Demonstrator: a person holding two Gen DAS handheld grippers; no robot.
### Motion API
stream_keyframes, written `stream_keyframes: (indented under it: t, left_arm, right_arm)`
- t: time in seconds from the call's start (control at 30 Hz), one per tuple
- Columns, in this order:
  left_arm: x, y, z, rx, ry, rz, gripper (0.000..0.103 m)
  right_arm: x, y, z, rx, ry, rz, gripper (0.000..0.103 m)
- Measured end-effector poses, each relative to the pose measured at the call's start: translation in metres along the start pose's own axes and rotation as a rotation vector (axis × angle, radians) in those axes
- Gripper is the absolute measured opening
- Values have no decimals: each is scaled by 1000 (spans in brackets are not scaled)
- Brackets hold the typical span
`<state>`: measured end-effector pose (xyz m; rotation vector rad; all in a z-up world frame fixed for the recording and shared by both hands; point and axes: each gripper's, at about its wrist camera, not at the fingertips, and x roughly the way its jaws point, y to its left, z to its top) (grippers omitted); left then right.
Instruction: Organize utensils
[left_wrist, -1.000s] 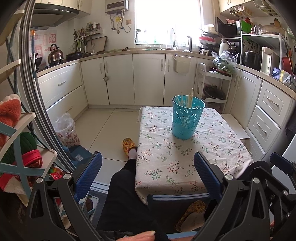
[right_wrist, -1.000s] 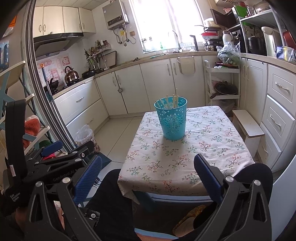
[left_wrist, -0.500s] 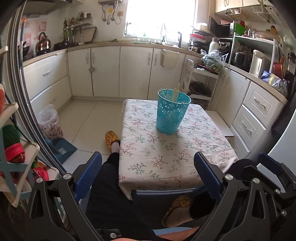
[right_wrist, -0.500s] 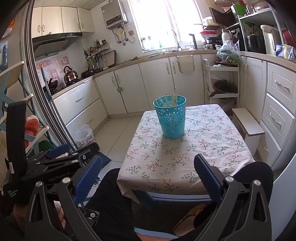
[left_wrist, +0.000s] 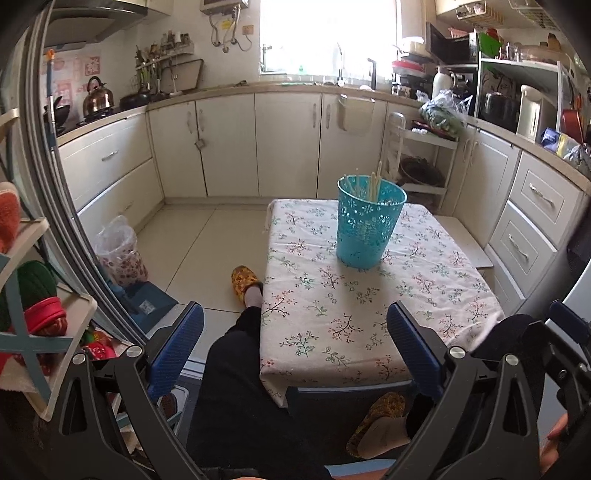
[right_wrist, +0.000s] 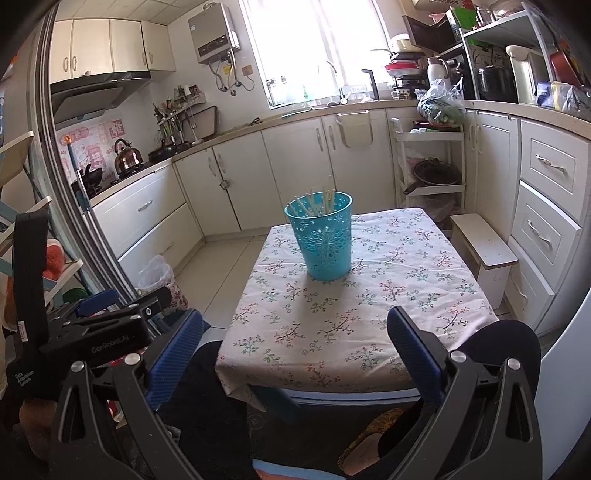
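The right view shows the left gripper from the side, lettered "GenRobot.AI" and "Data Acquisition System"; the left view shows no such print. Both grippers, left and right, gape wide and empty. One teal basket stands on the table, holding several chopsticks, too crowded to count.

Right wrist view, near left: the left tool carries white print. Its black top bar reads "GenRobot.AI". The lower black body part, nearer the left edge, reads "Data Acquisition System" in small stacked lines. Far left wall: pink stickers by the kettle bear characters, too blurred to read. Left wrist view: no readable text.
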<state>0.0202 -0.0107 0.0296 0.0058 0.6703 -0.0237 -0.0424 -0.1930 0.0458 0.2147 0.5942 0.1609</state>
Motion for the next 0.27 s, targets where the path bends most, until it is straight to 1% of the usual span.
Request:
stream_keyframes:
  t: [0.1, 0.17, 0.27]
  left_arm:
    - [33, -8, 6, 22, 33, 21, 95]
    - [63, -11, 9, 23, 82, 13, 95]
    - [113, -19, 10, 36, 136, 23, 95]
  right_arm:
    - [20, -14, 3, 8, 21, -36, 95]
    - [39, -27, 6, 13, 47, -65, 95]
    - [85, -56, 10, 24, 112, -121, 95]
